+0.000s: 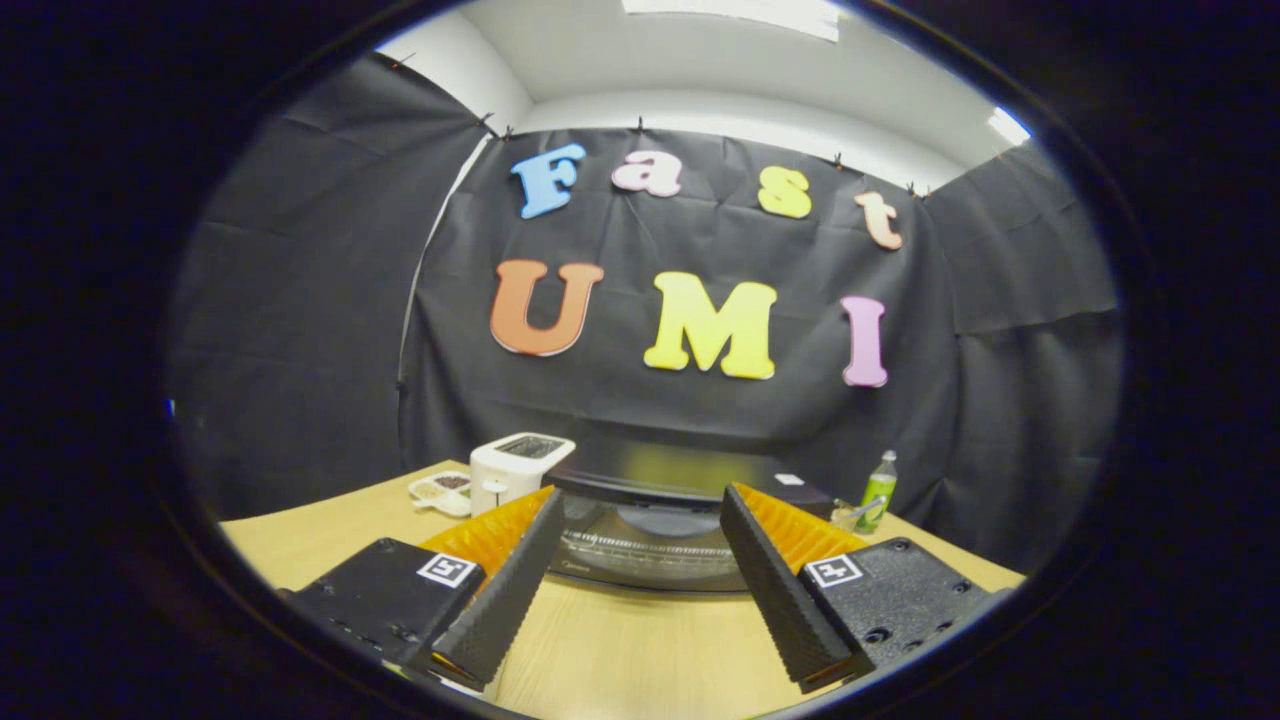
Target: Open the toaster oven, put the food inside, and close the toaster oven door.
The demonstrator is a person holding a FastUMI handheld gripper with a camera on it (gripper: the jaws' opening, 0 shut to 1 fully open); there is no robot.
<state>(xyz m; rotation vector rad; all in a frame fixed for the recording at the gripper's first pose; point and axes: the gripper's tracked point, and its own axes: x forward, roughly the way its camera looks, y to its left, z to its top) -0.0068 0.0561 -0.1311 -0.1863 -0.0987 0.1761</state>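
A black toaster oven (655, 500) stands on the wooden table (620, 650) straight ahead of me, its glass door facing the fingers and looking shut. My gripper (640, 505) is open, with nothing between its fingers. The fingertips frame the oven's front from a short distance and do not touch it. A white tray with food (443, 490) lies on the table to the left of the oven, beyond the left finger.
A white pop-up toaster (515, 465) stands just left of the oven, beside the tray. A green bottle (880, 490) stands to the right of the oven, with a small clear item at its foot. Black cloth walls close in behind.
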